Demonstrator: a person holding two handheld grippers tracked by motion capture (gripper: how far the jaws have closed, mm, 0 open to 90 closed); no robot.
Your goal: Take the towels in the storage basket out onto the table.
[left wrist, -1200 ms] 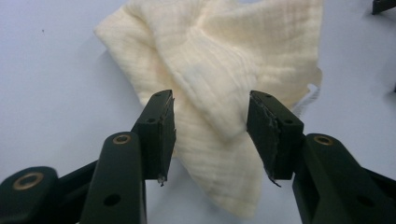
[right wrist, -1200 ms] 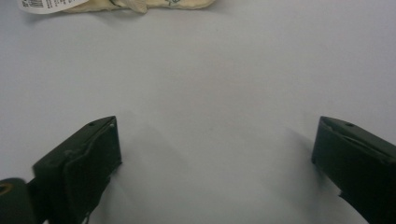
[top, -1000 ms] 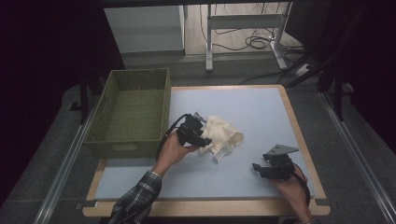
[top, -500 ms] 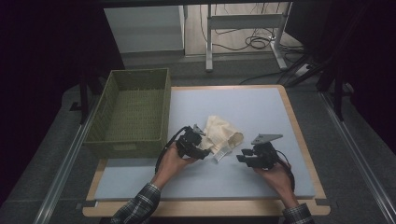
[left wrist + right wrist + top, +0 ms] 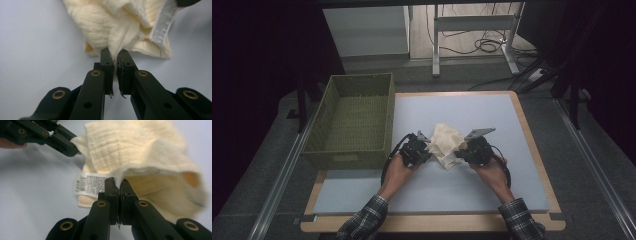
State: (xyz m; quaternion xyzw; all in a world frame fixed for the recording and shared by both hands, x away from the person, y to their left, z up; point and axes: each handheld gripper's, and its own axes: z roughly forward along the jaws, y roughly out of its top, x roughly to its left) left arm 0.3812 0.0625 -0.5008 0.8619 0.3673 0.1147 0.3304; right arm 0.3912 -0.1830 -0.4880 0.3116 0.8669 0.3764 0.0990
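While lying bunched on the worktop (image 5: 512,130), cream cloth (image 5: 446,142) is pinched by left tool (image 5: 428,149) and right tool (image 5: 460,151), both clamped.

The room lay dim around the lit pale blue tabletop (image 5: 492,115), while the crumpled cream cotton cloth (image 5: 190,192) blurred at its right edge.

Left gripper (image 5: 424,150): jaws closed, held in the left hand (image 5: 398,168), forearm extended forward. Right gripper (image 5: 463,148): jaws closed, held in the right hand (image 5: 491,170). Both grippers point inward, near each other.
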